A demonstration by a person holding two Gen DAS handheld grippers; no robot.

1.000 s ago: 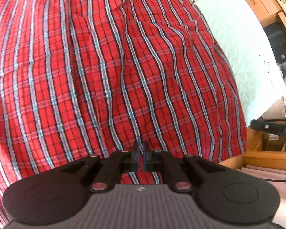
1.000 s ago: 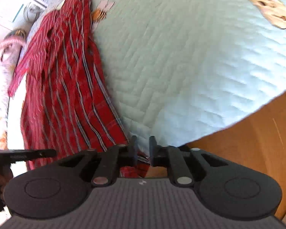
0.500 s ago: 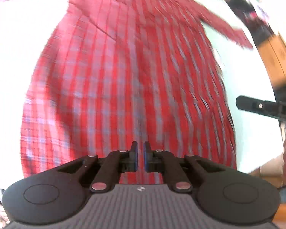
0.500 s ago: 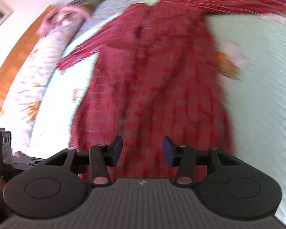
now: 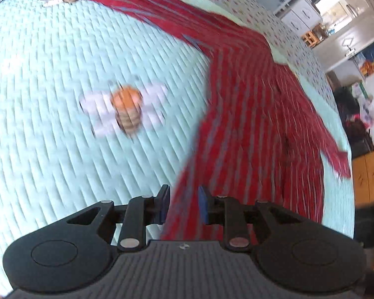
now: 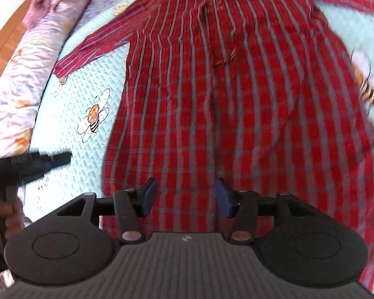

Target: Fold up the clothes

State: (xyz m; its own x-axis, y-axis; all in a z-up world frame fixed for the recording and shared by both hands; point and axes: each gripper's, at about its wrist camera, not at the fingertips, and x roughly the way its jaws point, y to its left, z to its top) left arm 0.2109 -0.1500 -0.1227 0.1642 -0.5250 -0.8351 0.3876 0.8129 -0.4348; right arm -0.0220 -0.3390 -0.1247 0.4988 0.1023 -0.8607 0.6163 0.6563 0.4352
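Hovering over the shirt [image 6: 236, 99] on the bed [image 5: 62, 49], both grippers' fingers, left [image 5: 183, 205] and right [image 6: 185, 196], have just spread and hold nothing; a hasty regrasp could bunch the flat cloth.

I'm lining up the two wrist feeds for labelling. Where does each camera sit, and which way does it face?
Left wrist: sits on the left gripper, looking steeply down at the quilt and the left edge of the red plaid shirt; its open fingers show, nothing between them.
Right wrist: sits on the right gripper, looking down over the shirt's body; its open fingers show, plus the left gripper and a hand at the left edge.
Shared: shirt, quilt.
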